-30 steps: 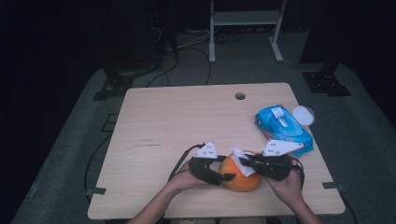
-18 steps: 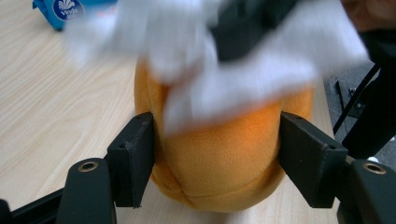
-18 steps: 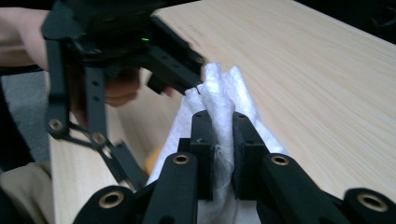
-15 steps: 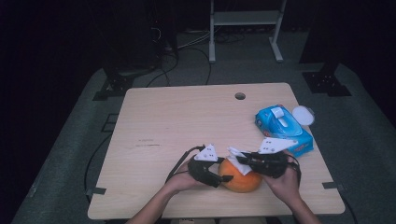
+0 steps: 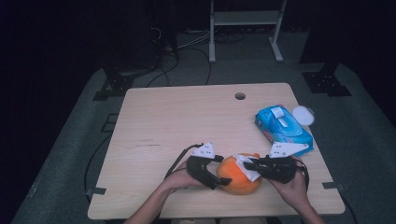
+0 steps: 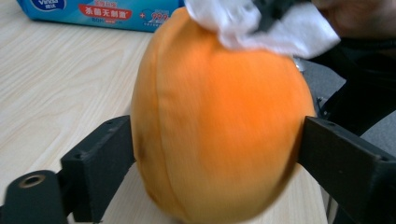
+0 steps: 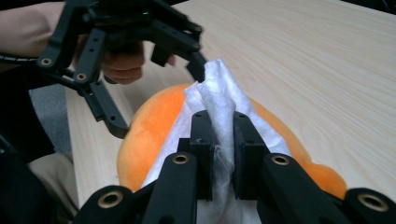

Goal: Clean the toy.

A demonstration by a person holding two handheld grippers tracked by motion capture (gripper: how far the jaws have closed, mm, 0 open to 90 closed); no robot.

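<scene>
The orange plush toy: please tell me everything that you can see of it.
The orange plush toy is round, soft and fuzzy like fabric, with a seam running down its side and a small bump at one end. It rests on the wooden table near the front edge. The left gripper clamps its sides. The right gripper presses a white wipe on its top.

An orange plush toy (image 5: 238,175), round and soft with a seam running down its side, sits near the front edge of the worktop (image 5: 187,121). A crumpled white tissue (image 5: 247,167) lies pressed against its top, draping over the rounded upper surface towards the right side.
</scene>
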